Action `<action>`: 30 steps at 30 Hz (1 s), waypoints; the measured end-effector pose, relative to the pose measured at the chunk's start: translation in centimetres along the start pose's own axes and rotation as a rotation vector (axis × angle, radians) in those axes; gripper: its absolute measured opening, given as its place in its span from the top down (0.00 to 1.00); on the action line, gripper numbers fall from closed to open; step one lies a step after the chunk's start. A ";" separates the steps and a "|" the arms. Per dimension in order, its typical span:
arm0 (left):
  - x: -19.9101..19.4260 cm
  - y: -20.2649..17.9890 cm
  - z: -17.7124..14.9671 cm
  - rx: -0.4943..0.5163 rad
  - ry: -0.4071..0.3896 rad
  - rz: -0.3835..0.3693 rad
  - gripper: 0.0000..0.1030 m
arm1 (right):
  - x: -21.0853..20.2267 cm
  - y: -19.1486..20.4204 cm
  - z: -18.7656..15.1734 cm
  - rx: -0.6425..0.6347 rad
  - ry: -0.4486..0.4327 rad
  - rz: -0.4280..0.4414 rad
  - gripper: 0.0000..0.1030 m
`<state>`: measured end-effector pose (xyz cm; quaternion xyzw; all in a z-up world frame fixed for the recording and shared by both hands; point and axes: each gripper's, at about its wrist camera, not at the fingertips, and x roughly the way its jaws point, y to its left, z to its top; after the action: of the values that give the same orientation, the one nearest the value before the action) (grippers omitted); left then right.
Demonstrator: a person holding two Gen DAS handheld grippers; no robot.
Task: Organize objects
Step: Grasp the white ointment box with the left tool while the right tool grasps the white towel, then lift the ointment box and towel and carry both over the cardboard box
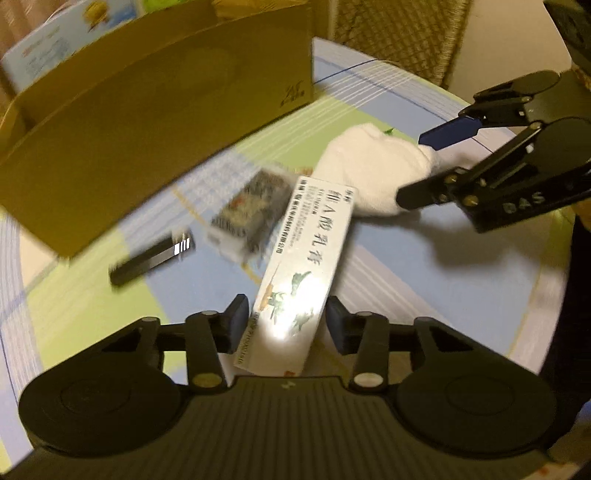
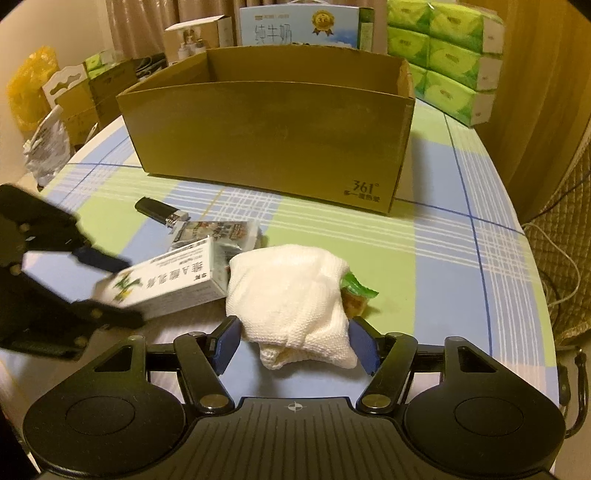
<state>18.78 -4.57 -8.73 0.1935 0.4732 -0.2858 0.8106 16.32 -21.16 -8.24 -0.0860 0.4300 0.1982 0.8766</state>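
Right, left gripper (image 1: pixel 286 325) is down over the near end of the long white carton (image 1: pixel 295 273), jaws nipped in on both of its long sides, so that looks like a grip on it. From the right wrist cam the same carton (image 2: pixel 166 284) sits between the left gripper's (image 2: pixel 122 291) two black fingers, near end a bit blurred. Carton lies on the checked tablecloth (image 2: pixel 443 266), its far end touching the white cloth bundle (image 2: pixel 295 306).

Right gripper (image 2: pixel 295 345) now: blue pads either side of the bundle's near end, jaws partly closed. Left pad sits right at the cloth, right pad at its edge too, but can't tell if they're actually squeezing. From the left wrist cam, the right gripper (image 1: pixel 413 170) has one finger under the bundle (image 1: pixel 373 170) & the blue-tipped one just above it, small gap visible there.

Behind the carton there's a printed pack (image 2: pixel 218 232), partly tucked under it, & beyond that a black lighter (image 2: pixel 160 212) lying flat w/ its metal end toward the pack. Something w/ a green wrapper (image 2: pixel 358 291) pokes out from behind the bundle on its right.

Brown cardboard box (image 2: pixel 273 147) stands open at the back of the table, well apart from the pile. No task item visible inside from this angle. Green tissue packs (image 2: pixel 447 55) stacked behind it on the right, blue milk carton box (image 2: pixel 299 26) behind it
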 end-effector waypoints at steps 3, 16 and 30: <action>-0.8 -0.1 -1.2 -0.103 0.029 0.000 0.68 | -0.2 0.5 0.0 -0.021 -0.018 -0.003 0.40; -0.5 0.0 -1.4 -0.187 -0.033 0.027 0.64 | 2.0 0.8 0.0 -0.076 -0.014 0.004 0.32; 0.6 -0.7 -0.8 -0.154 -0.019 0.072 0.68 | 0.1 1.5 -1.6 0.007 -0.006 0.002 0.46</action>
<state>18.02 -4.86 -9.63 0.1447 0.4788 -0.2210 0.8373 14.60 -20.24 -9.27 -0.0821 0.4281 0.1976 0.8781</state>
